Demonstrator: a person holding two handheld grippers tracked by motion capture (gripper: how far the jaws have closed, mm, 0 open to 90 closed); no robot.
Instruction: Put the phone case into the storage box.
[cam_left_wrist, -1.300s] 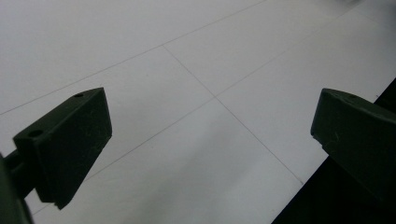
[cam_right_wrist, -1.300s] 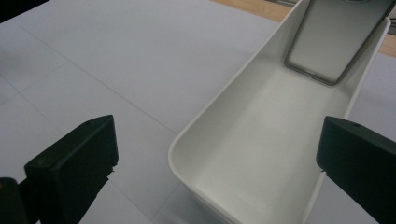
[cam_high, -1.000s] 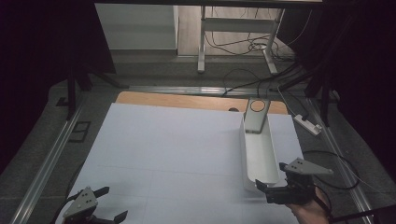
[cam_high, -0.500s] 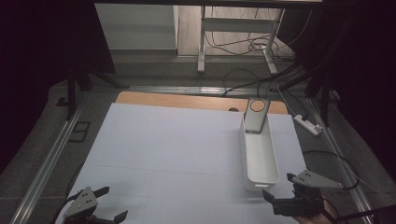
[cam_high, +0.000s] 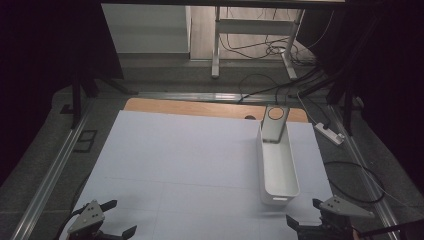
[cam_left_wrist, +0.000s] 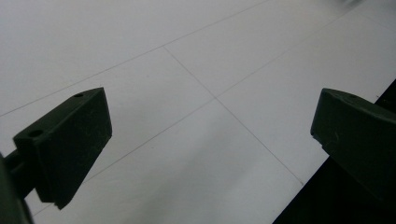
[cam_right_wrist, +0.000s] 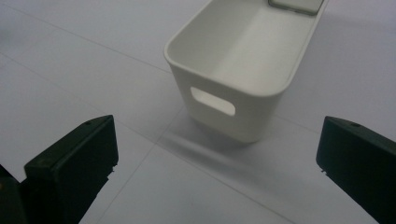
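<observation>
At the near edge of the worktop (cam_high: 200, 165), left gripper (cam_high: 115, 219) low at the bottom left, partly cut off by the frame, jaws spread wide with nothing between them. In the left gripper view, bare white surface with thin seam lines between the two black jaws, and a dark edge at the lower right corner.

At the bottom right, right gripper (cam_high: 302, 217), also cut by the frame, jaws wide apart and empty, with its grey plate on top. Hand behind it hardly visible.

Just beyond this gripper, not touching it, white bin (cam_high: 277, 165), long and narrow, standing upright with its short end and handle slot towards the jaws. Inside of the bin seems empty, as far as visible in the right gripper view.

At the far end of the bin, flat grey object (cam_high: 274, 122) with a ring mark, leaning on the rim; upper part cut off in the right gripper view, kind not clear.

Further away, wooden strip (cam_high: 190, 107), white power strip (cam_high: 330, 134) on the right, cables on dark floor.
</observation>
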